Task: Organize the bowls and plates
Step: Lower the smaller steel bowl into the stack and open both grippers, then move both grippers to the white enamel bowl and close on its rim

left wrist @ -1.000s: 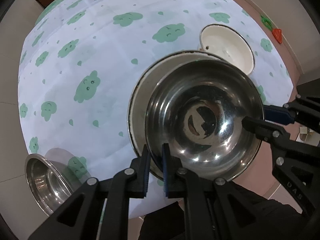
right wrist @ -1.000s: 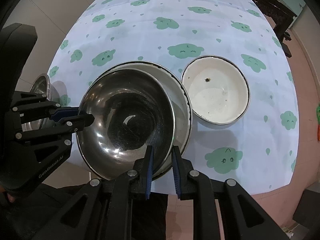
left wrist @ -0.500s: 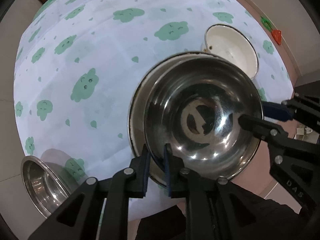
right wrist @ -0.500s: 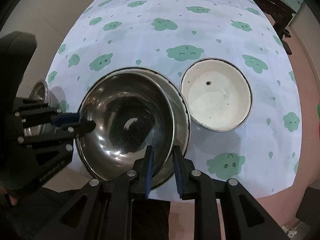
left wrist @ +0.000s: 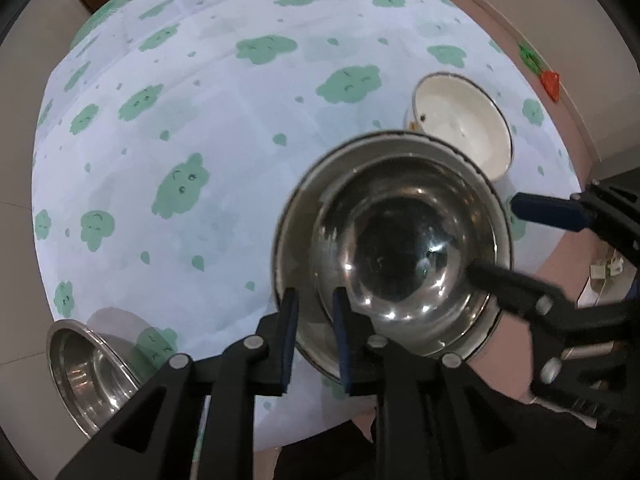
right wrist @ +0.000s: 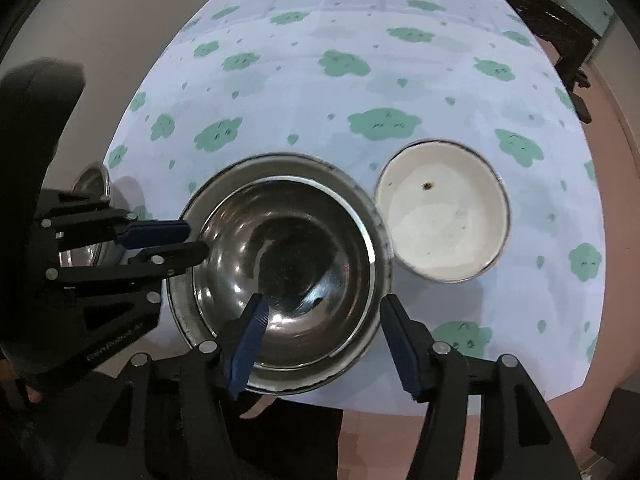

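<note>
Step in hand: I am releasing the steel bowl (right wrist: 288, 264) that now sits nested inside the larger rimmed bowl (right wrist: 372, 216) at the near edge of the table (right wrist: 360, 92); I judge this stacking step as good as done.

Right gripper (right wrist: 324, 328): its jaws have just been opening and now stand wide. One finger hangs inside the steel bowl, the other outside the rims on the right, and neither pad presses on metal. It holds nothing.

Left gripper (left wrist: 314, 328): its jaws have just been opening too, but only a little. The near-left rims of the nested bowls still pass between the fingers, with a visible gap at the pads, so I read it as let go rather than clamped.

Other pieces: the cream enamel bowl (right wrist: 444, 212) stands just beside the stack on the right, rims almost touching. A small steel bowl (left wrist: 88, 368) sits well apart at the near-left table edge.

Next move, my judgement: lift both grippers straight up so no finger catches a rim and drags the stack off the near edge, then go for the cream enamel bowl or the small steel bowl.

Risk: the stack sits close to the table edge.
</note>
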Demonstrator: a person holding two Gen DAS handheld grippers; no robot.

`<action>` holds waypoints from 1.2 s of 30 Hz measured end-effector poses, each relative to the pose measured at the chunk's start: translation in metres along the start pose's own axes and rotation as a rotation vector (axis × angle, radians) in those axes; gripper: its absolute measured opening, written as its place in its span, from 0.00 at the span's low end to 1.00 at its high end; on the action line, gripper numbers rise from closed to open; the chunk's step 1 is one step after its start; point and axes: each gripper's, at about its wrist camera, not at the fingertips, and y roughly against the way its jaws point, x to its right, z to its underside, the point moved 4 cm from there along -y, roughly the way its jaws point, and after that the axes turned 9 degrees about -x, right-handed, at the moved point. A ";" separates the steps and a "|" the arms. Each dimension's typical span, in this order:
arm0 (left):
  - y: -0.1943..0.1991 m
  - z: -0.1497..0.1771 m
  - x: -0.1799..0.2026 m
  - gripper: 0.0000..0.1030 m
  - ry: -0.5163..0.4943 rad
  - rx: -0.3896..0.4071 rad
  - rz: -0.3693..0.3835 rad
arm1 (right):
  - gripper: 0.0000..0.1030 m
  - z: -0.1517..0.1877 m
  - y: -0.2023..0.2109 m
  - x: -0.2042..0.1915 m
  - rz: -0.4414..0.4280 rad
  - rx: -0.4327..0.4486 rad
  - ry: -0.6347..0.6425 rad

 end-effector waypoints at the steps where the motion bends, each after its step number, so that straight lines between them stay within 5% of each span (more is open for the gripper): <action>1: 0.001 0.000 0.000 0.17 0.000 0.004 -0.002 | 0.59 0.000 0.003 0.004 -0.001 0.011 -0.012; 7: 0.013 -0.006 -0.001 0.28 0.041 0.044 -0.014 | 0.59 0.002 0.014 0.018 -0.060 0.064 -0.078; 15: 0.029 -0.032 0.008 0.30 0.052 0.088 0.004 | 0.59 0.003 0.043 0.040 -0.074 0.198 -0.159; 21: 0.039 -0.063 0.030 0.30 0.010 0.106 0.004 | 0.58 0.006 0.039 0.072 -0.021 0.194 -0.232; 26: 0.039 -0.086 0.053 0.30 -0.033 0.107 -0.007 | 0.46 0.008 0.032 0.093 0.014 0.174 -0.266; 36: 0.013 -0.117 0.076 0.30 -0.060 0.053 -0.024 | 0.37 0.001 0.017 0.112 0.008 0.145 -0.272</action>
